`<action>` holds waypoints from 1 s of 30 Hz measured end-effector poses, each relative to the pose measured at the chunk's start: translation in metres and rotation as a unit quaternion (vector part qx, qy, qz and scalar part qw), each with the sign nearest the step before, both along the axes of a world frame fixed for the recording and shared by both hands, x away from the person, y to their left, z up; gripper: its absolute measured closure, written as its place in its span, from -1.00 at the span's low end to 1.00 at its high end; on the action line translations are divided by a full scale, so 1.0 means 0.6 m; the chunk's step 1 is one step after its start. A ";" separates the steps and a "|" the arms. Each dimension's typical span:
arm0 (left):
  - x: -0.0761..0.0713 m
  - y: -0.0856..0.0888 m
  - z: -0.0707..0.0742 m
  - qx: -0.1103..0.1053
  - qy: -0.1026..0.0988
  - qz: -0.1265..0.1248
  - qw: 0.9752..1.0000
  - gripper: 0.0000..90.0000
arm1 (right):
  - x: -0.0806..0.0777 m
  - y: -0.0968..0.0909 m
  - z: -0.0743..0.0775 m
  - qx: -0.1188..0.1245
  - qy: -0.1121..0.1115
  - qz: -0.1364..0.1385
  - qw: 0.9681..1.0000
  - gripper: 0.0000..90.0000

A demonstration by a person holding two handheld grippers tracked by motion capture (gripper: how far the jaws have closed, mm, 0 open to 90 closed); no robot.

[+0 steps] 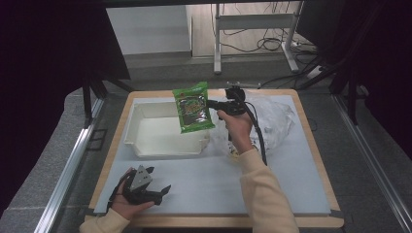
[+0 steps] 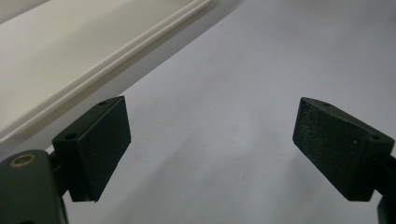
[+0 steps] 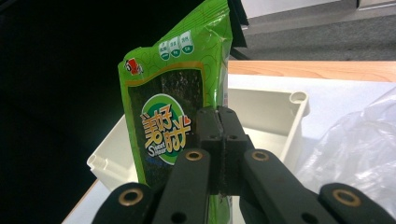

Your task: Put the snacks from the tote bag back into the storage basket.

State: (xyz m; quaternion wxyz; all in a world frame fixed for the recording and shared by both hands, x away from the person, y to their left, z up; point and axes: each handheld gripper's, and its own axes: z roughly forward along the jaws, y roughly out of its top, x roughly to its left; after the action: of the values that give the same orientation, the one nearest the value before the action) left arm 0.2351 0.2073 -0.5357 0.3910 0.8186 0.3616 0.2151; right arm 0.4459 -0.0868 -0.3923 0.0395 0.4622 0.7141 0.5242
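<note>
The left tool holds its jaws wide apart over the pale tabletop, a white tray rim beside.

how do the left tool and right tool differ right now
The left tool has its jaws wide apart with nothing between them; the right tool is shut on the green snack packet. The left tool sits low by the table's near edge; the right holds the packet up above the white bin. Both are black.
</note>
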 end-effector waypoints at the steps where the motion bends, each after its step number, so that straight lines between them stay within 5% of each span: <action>1: 0.000 0.000 0.000 0.001 0.000 -0.001 1.000 -0.75 | 0.000 0.002 -0.001 0.001 0.000 0.001 1.000 1.00; 30: 0.002 0.002 0.000 -0.008 0.005 0.000 1.000 -0.75 | 0.017 0.087 -0.037 -0.011 0.016 0.027 0.999 1.00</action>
State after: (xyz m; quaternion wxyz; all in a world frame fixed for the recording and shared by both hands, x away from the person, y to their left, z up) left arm 0.2363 0.2084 -0.5356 0.3954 0.8166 0.3653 0.2082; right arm 0.4558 -0.0345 -0.4143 0.0183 0.4507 0.7325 0.5099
